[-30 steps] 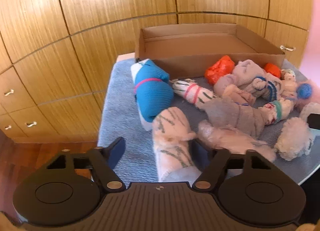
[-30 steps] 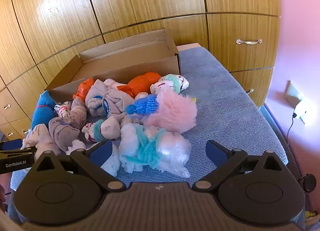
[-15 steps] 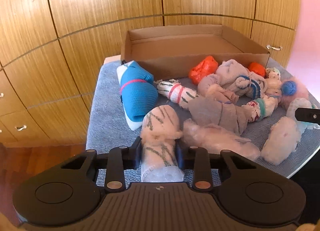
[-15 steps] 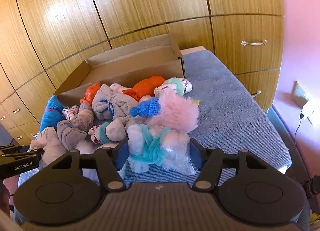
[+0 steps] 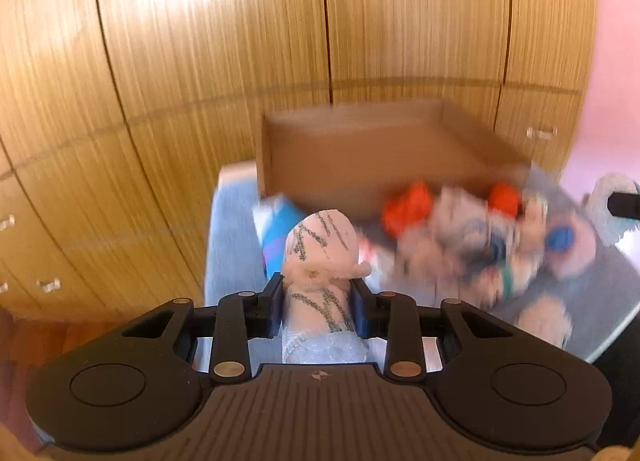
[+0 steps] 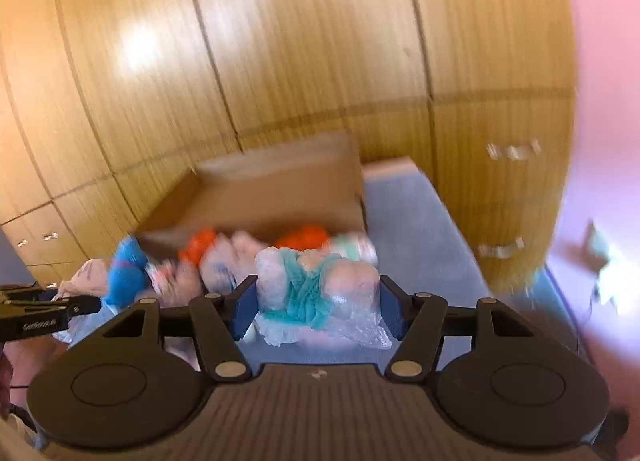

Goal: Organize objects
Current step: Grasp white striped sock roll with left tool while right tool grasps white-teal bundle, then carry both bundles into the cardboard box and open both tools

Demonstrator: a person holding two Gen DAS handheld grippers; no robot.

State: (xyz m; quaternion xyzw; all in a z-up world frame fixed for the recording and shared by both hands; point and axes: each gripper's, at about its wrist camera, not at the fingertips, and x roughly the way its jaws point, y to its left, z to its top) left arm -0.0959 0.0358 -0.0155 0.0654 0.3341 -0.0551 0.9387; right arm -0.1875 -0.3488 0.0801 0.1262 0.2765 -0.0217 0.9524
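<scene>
My left gripper [image 5: 318, 303] is shut on a pale pink sock roll with dark scribble lines [image 5: 318, 245] and holds it lifted above the blue-grey cloth [image 5: 228, 245]. My right gripper [image 6: 318, 307] is shut on a white plastic-wrapped bundle tied with teal fabric [image 6: 312, 281], also raised. An open cardboard box [image 5: 360, 149] stands at the back of the surface; it also shows in the right wrist view [image 6: 276, 189]. A pile of rolled socks and soft bundles [image 5: 480, 241] lies in front of it, blurred by motion.
Wooden cabinet doors [image 5: 200, 61] with small metal handles stand behind and to both sides. A blue roll [image 6: 128, 269] and orange bundles [image 6: 202, 247] lie by the box front. A pink wall [image 6: 600, 101] is on the right. The other gripper's tip [image 6: 44, 313] shows at left.
Both grippers closed on their bundles, then lifted them off the cloth. The views now tilt upward and blur with motion.
</scene>
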